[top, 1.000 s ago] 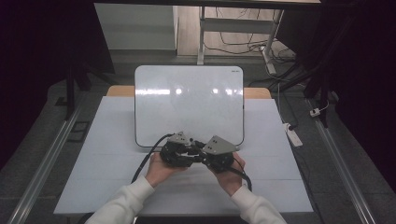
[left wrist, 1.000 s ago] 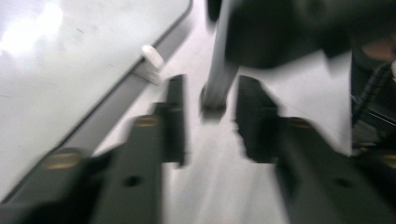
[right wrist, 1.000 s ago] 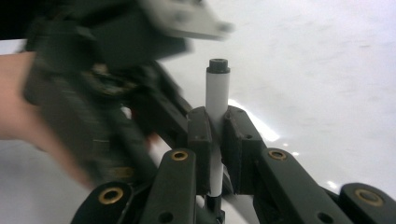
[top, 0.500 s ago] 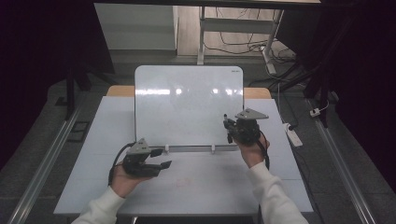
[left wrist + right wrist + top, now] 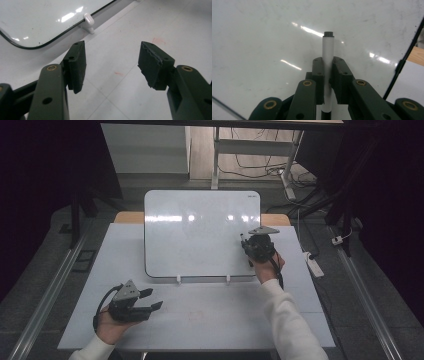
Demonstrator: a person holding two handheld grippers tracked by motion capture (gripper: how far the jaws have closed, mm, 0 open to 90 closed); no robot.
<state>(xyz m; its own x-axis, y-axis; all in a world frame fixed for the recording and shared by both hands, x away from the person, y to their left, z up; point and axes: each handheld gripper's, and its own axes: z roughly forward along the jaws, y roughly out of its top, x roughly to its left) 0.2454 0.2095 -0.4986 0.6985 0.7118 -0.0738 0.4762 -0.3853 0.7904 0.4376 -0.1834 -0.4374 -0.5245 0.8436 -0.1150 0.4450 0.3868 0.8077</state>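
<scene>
On the white table (image 5: 210,320), at about 7 o'clock in the high view, the left gripper (image 5: 150,301) sits in the person's left hand (image 5: 111,326), low over the near-left part of the surface, with a grey three-cornered plate on top and a black cable looping off its back. Its jaws point toward 3 o'clock and stand wide apart with nothing between them. In the left gripper view the left gripper (image 5: 111,66) shows bare table between the two ribbed pads, with faint red smudges (image 5: 158,41) on the surface beyond. At 11 o'clock in that view lie the rounded corner of the whiteboard (image 5: 37,22) and one of its small white clips (image 5: 88,20).

The whiteboard (image 5: 200,232) lies at the middle of the table, reaching toward 12 o'clock; its surface is glossy and shows ceiling light reflections. Two white clips sit at its near edge.

At about 2 o'clock in the high view, the right gripper (image 5: 245,242) is held in the right hand (image 5: 267,267) over the right-hand part of the whiteboard, a white sleeve (image 5: 287,325) running down to the bottom edge. In the right gripper view the right gripper (image 5: 328,72) has its jaws closed narrow on a white marker (image 5: 328,47), which stands up between them with its dark end toward the board. Whether the marker touches the whiteboard cannot be told.

A white power strip (image 5: 314,265) lies on the floor at 3 o'clock, beside the table.
</scene>
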